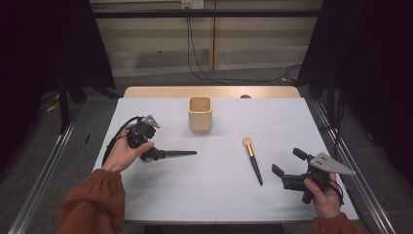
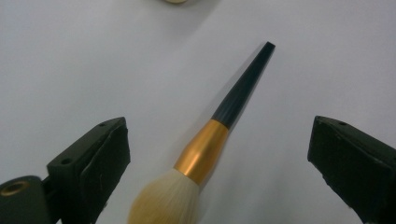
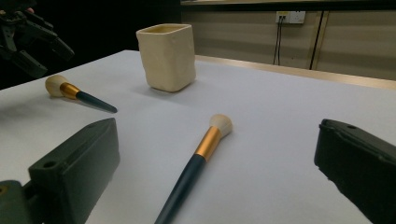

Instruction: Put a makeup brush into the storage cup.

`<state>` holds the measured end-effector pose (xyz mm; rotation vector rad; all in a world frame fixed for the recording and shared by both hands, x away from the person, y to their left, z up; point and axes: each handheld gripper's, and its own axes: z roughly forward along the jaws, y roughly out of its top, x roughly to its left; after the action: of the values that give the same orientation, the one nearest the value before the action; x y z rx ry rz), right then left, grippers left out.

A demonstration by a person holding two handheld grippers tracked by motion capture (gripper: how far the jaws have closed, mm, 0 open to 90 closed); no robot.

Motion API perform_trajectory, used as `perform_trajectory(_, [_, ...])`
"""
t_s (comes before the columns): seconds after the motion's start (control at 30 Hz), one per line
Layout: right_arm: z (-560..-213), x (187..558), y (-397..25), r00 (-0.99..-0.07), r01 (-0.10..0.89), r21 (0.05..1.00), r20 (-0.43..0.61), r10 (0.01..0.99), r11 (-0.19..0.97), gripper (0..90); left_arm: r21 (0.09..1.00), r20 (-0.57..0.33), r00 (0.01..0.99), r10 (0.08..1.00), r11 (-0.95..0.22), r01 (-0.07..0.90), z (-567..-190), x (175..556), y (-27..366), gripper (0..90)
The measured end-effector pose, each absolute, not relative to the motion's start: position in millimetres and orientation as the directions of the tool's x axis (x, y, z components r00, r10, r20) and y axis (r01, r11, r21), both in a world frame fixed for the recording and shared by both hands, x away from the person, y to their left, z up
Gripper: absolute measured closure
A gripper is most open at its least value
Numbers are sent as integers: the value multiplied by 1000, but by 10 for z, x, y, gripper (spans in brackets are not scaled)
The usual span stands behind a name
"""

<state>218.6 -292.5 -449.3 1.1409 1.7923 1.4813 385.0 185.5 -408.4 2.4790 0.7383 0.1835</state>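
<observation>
Nothing in the cup (image 1: pixel 200 113) near the table's far edge yet: my left gripper (image 1: pixel 157 154) hangs agape over 1 brush (image 2: pixel 210 144) toward the left edge, my right gripper (image 1: pixel 290 163) agape near the 2nd brush (image 1: pixel 252 159), both lying flat.

Brightly and evenly lit across the white table (image 1: pixel 214 195), with dark, nearly black surroundings left and right of it in the high view. Soft, faint shadows only: a pale one beside the cream cup (image 1: pixel 200 113), another under the brush (image 3: pixel 195 161) in the right gripper view. No hard glare on the table; a dull sheen on the gold ferrule of the other brush (image 2: pixel 212 135) in the left gripper view. Bristles there blurred and out of focus at the bottom edge, handle tip sharper. Near jaws soft in both gripper views. Slight grain and low resolution in the high view.
</observation>
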Motion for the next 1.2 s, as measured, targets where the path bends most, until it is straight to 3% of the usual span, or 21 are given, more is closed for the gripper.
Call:
perform_trajectory(0.3, [-4495, 2185, -2928, -495, 265, 964, 104, 863, 35, 0, 418, 28, 896, 443, -820, 392, -4064, 3917, 1785, 87])
perform_trajectory(0.83, [-4504, 2195, -2907, -502, 271, 962, 101, 859, 45, 0, 279, -25, 924, 381, -885, 373, -4238, 4068, 1729, 71])
perform_trajectory(0.93, [-4504, 2193, -2907, -504, 270, 962, 98, 858, 49, 0, 270, -10, 942, 336, -906, 326, -4257, 4087, 1700, 119])
perform_trajectory(1.03, [-4506, 2194, -2914, -505, 270, 962, 95, 858, 52, 0, 257, -36, 938, 343, -904, 341, -4293, 4108, 1665, 210])
perform_trajectory(1.13, [-4507, 2194, -2914, -506, 269, 962, 95, 857, 52, 0, 204, -26, 949, 314, -928, 313, -4331, 4141, 1642, 267])
perform_trajectory(1.2, [-4508, 2194, -2910, -507, 271, 961, 95, 857, 53, 0, 201, -25, 947, 320, -926, 319, -4344, 4170, 1645, 268])
